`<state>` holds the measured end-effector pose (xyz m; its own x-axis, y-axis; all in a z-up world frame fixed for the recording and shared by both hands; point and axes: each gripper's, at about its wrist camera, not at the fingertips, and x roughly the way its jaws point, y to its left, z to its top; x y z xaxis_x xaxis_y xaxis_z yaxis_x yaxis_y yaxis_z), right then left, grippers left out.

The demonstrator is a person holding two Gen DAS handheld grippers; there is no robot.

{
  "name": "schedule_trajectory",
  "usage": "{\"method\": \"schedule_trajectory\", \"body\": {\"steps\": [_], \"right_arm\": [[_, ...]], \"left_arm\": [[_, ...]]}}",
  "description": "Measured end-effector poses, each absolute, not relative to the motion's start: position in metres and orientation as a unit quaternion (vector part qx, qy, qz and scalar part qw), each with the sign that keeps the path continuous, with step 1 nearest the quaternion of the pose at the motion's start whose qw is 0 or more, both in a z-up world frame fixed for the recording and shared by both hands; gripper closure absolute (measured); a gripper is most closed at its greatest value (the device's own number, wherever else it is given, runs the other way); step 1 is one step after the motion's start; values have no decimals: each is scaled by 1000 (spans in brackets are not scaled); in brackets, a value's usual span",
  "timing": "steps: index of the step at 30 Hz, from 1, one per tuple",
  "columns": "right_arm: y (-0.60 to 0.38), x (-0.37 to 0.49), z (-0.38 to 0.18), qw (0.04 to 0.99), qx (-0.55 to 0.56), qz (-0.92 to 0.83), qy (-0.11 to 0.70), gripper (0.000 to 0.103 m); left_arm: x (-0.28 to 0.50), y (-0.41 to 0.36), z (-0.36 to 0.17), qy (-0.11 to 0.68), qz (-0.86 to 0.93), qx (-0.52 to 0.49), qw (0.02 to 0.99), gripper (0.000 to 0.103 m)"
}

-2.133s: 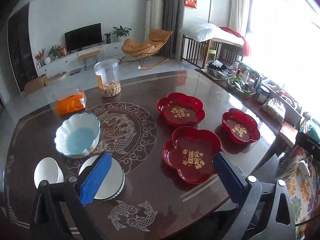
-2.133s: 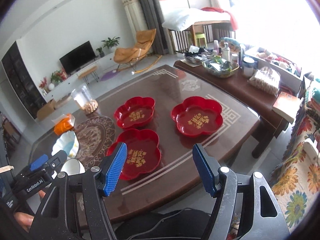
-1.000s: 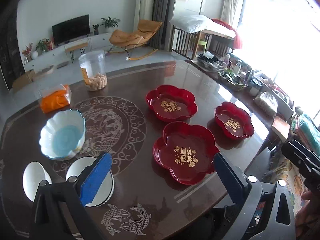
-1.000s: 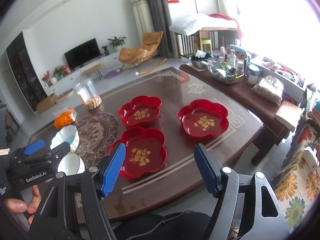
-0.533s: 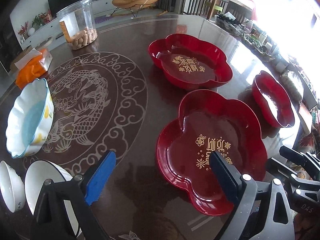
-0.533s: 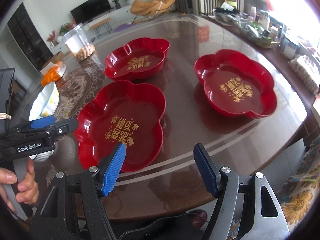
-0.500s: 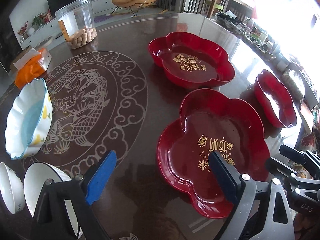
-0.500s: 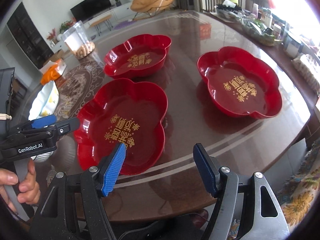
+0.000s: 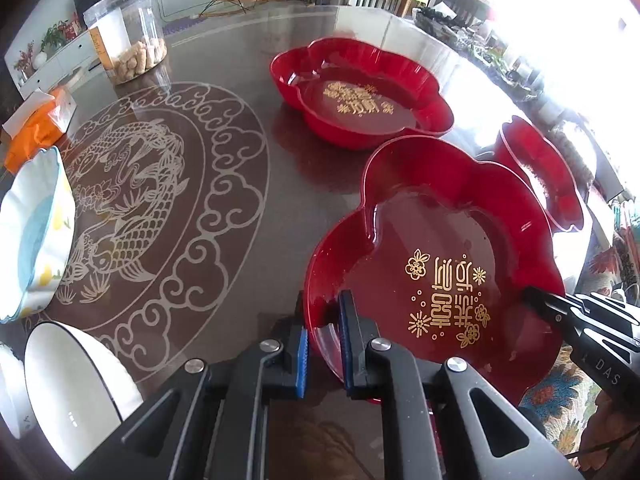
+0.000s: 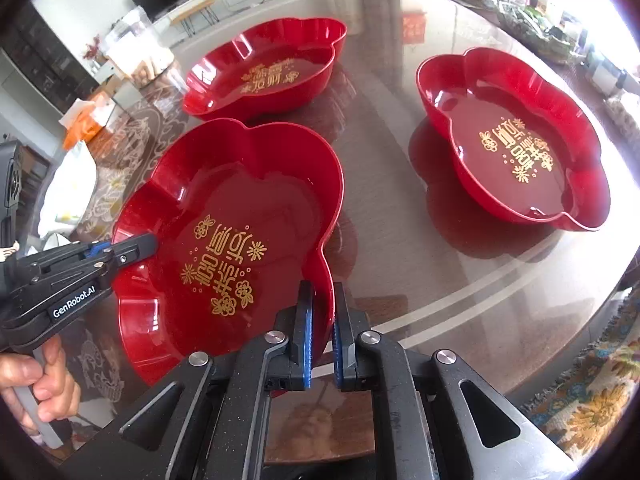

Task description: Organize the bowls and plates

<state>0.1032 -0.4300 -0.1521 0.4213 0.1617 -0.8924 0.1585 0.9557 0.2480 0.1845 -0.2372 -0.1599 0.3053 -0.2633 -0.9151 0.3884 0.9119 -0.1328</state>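
My left gripper (image 9: 322,334) and right gripper (image 10: 322,322) are both clamped tight on opposite rims of the nearest red plate (image 10: 240,216); it sits beside two other red plates (image 10: 516,140) on the table (image 10: 400,208).

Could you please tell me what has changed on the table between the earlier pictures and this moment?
Both tools came down with jaws wide and closed on the nearest red flower-shaped plastic tray: the left tool on its left rim, the right tool on its right rim. The tray, the other two red trays and the white bowls have not shifted.
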Motion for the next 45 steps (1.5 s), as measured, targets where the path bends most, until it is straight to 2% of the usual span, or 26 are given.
{"method": "schedule_trajectory", "body": {"steps": [7, 11, 15, 19, 24, 34, 45], "right_arm": [[-456, 77, -78, 863, 158, -11, 480, 93], [-493, 73, -38, 875, 165, -35, 453, 93], [-528, 75, -20, 881, 164, -67, 439, 93], [-562, 84, -29, 876, 177, -96, 438, 93], [-599, 98, -63, 860, 201, -116, 455, 93], [-634, 113, -123, 835, 237, -131, 479, 93], [-628, 119, -145, 837, 223, -137, 480, 93]], "left_arm": [[176, -273, -82, 505, -246, 50, 826, 91], [184, -320, -43, 475, -275, 71, 833, 90], [201, -374, -27, 460, -293, 90, 833, 90], [217, -420, -39, 462, -296, 103, 829, 91], [239, -462, -81, 485, -290, 116, 817, 90], [253, -492, -146, 518, -279, 145, 796, 90], [255, -498, -153, 490, -262, 173, 813, 89]]}}
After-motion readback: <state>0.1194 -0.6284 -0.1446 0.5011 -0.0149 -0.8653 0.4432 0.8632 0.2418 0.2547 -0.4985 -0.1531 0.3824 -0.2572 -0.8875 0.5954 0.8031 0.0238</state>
